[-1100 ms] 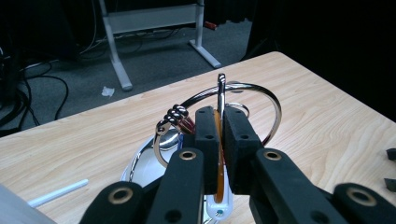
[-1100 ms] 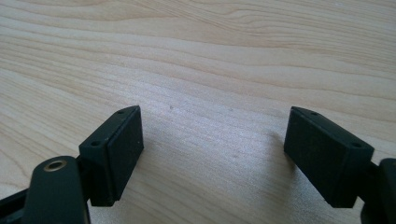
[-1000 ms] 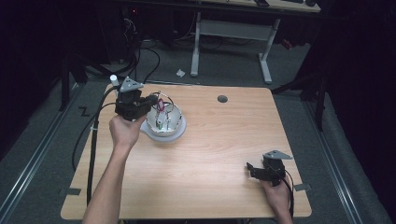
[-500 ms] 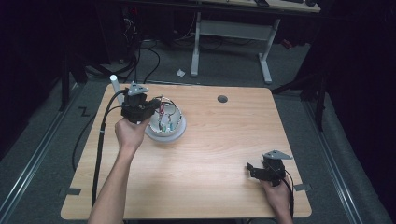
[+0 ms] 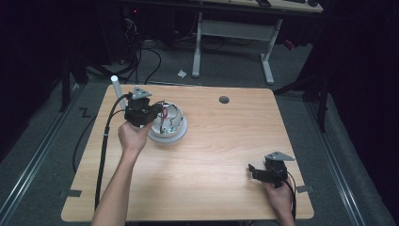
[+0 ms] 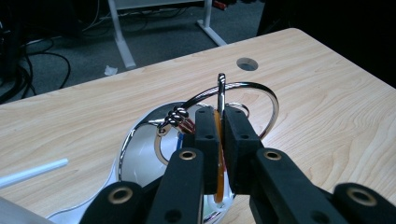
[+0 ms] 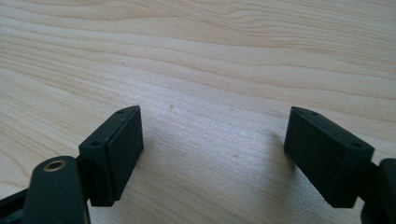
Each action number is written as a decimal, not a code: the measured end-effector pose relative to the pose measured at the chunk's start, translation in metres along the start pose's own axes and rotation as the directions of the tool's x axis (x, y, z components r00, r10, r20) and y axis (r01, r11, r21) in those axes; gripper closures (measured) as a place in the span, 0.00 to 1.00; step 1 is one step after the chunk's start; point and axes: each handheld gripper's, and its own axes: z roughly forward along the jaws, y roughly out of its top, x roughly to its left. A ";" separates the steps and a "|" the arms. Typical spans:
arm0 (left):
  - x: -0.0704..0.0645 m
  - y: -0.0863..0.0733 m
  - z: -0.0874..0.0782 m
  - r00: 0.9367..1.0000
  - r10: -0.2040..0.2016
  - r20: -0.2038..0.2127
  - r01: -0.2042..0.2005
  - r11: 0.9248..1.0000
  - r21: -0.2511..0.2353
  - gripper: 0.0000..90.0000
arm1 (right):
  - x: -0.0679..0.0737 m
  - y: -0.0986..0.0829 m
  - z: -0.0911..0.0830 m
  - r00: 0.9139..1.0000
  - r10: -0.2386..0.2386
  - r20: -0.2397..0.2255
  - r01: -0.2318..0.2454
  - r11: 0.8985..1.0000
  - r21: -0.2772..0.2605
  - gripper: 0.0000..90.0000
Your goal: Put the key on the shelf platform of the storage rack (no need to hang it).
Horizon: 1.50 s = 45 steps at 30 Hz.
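While your left tongs (image 6: 219, 140) are gripping the thin metal piece of the wire puzzle (image 6: 219, 100), you are lifting it up from the bowl (image 5: 181, 129), and that is the change: a second ago the tongs were lower and nearer you at the bowl's near-left edge, and now they are sitting higher and farther back along its left rim. The jaws are standing nearly closed, pinching an upright steel strip with something orange between them. The rings linked to it are hanging just above the bowl, near the table's (image 5: 221, 155) far-left part. I am judging that the puzzle is coming free of the bowl, so you are close to having it out. Your right tongs (image 7: 212, 154) are resting wide apart, holding nothing, at the near-right corner, unmoved
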 end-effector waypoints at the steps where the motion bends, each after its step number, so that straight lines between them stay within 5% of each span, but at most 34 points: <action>1: 0.000 -0.001 0.001 1.000 -0.007 -0.006 0.007 1.000 0.001 0.95 | 0.000 0.000 0.000 1.000 0.000 0.000 0.000 1.000 0.000 0.22; 13: 0.011 -0.007 0.012 0.999 -0.012 -0.040 0.012 1.000 0.009 0.95 | 0.000 0.000 0.000 1.000 0.000 0.000 0.000 1.000 0.000 0.22; 30: 0.021 -0.026 0.028 0.995 0.064 -0.080 -0.063 0.998 0.016 0.95 | 0.000 0.000 0.000 1.000 -0.001 0.000 0.001 1.000 0.000 0.22; 45: 0.052 -0.027 0.047 0.988 0.016 -0.155 -0.009 0.999 0.042 0.94 | 0.000 0.000 0.000 1.000 -0.001 -0.001 0.001 1.000 0.000 0.22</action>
